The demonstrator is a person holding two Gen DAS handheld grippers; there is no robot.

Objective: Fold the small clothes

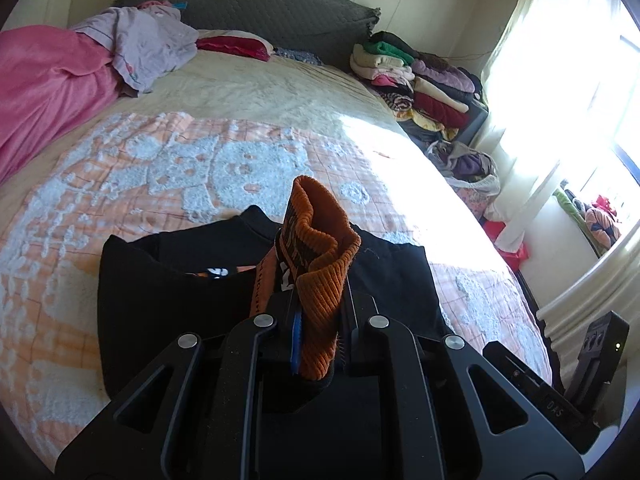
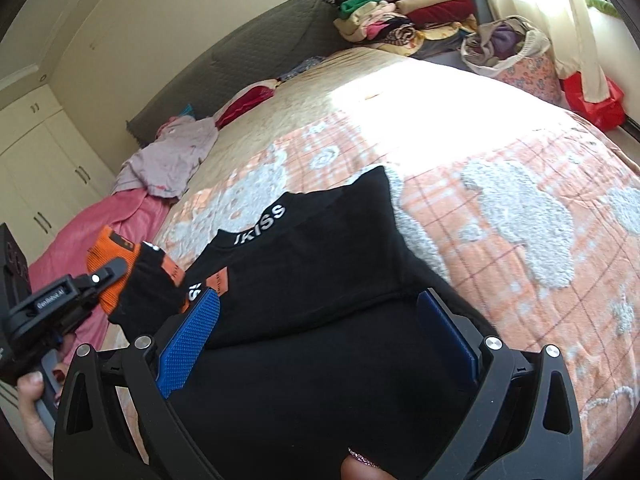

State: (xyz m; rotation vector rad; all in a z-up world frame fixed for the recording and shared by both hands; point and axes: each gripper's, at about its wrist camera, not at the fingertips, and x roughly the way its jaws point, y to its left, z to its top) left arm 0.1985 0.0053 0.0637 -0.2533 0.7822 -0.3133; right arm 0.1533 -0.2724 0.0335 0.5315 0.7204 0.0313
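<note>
- Left gripper: its two fingers are pinched together on the orange ribbed cuff of one black garment. The cuff stands up out of the closed jaws, folded over on itself.
- Seen from the right wrist view, the left gripper holds that cuff raised off the bed, with one black sleeve hanging from the cuff back to the garment body.
- Right gripper: its two fingers are spread wide apart. Two blue textured pads are visible, one on each finger, and the black fabric lies between them. Whether the pads touch the fabric cannot be determined.
- Black garment: one item, lying on the near part of the bed, partly folded. White lettering reading "KISS" runs along its collar, and one orange label shows near the left pad.
- Bedspread: one orange-checked cover with pale raised motifs lies under the garment.
- Pink blanket: one, at the far left of the bed, with one lilac garment crumpled on it.
- Red pillow: one, by the grey headboard.
- Stack of folded clothes: one mixed pile beside the bed head; one bag of clothes sits just below it, near the curtained window.
</note>
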